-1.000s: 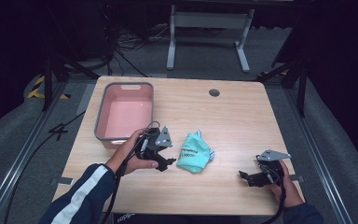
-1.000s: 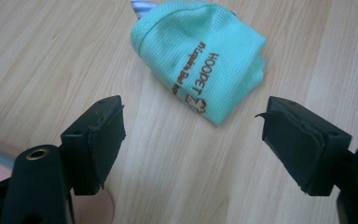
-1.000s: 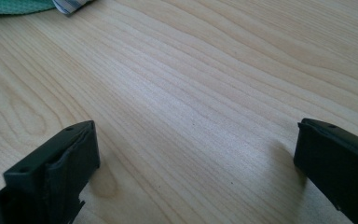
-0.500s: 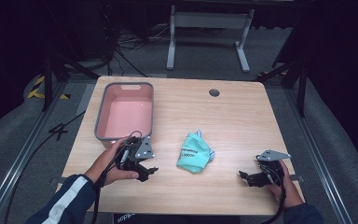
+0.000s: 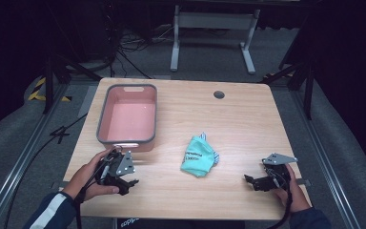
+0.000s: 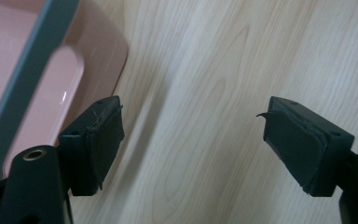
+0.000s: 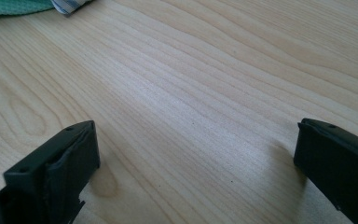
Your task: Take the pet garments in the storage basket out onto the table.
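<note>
A crumpled teal cloth (image 5: 199, 157) with dark print lies on the wooden table (image 5: 238, 119) near its middle front. Its edge shows at the top left of the right gripper view as the teal cloth (image 7: 14, 5). My left gripper (image 5: 129, 184) rests at the front left, just below the pink bin (image 5: 127, 119), and stands open with nothing between its pads (image 6: 98, 140). The bin's corner (image 6: 37, 88) is beside the left jaw. My right gripper (image 5: 250, 182) sits at the front right, open over bare wood (image 7: 191, 93), well to the right of the cloth.
The pink bin with a grey rim holds nothing and stands at the back left of the table. A round cable hole (image 5: 218, 94) lies near the far edge. Black cables (image 5: 52, 138) trail off the left side; a metal frame (image 5: 214, 28) stands beyond the table.
My left gripper has drawn back from beside the cloth to the front left, near the bin's front corner. The cloth stays put. The right gripper has not moved.
</note>
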`<state>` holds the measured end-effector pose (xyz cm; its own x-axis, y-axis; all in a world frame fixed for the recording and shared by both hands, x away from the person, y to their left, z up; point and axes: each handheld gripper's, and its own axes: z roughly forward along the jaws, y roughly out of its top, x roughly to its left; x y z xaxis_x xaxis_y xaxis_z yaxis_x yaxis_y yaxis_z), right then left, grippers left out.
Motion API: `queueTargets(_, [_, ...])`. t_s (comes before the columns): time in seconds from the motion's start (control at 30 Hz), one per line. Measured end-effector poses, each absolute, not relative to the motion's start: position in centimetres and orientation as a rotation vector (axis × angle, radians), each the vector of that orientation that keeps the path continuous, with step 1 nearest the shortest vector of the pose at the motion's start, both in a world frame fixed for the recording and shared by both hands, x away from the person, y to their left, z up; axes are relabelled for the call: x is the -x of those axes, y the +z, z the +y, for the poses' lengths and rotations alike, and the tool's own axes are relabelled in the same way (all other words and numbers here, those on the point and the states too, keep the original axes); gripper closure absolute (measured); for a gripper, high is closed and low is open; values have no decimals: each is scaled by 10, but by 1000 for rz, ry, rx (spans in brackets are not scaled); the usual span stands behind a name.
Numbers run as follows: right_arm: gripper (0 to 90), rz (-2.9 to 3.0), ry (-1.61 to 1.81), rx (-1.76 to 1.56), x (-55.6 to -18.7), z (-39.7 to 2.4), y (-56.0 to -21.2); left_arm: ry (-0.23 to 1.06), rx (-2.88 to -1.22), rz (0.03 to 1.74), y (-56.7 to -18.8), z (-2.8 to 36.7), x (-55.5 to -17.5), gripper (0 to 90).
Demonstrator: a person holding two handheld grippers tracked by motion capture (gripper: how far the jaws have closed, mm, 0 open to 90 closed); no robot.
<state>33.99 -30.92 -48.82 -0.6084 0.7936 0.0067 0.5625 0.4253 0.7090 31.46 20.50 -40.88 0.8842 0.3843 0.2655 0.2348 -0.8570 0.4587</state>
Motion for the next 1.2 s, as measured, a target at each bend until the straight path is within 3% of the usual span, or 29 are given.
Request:
queueTargets(0.57, [3, 2355, 984, -1166, -340, -309, -488, 447, -2582, 635, -445, 268, -321, 191])
queueTargets(1.03, [3, 2356, 985, -1165, -340, -309, -488, 281, -2360, 805, -473, 308, -326, 177])
queueTargets(1.2, [2, 2360, 987, -1160, -341, -309, -488, 302, -2260, 816, -483, 316, -322, 132])
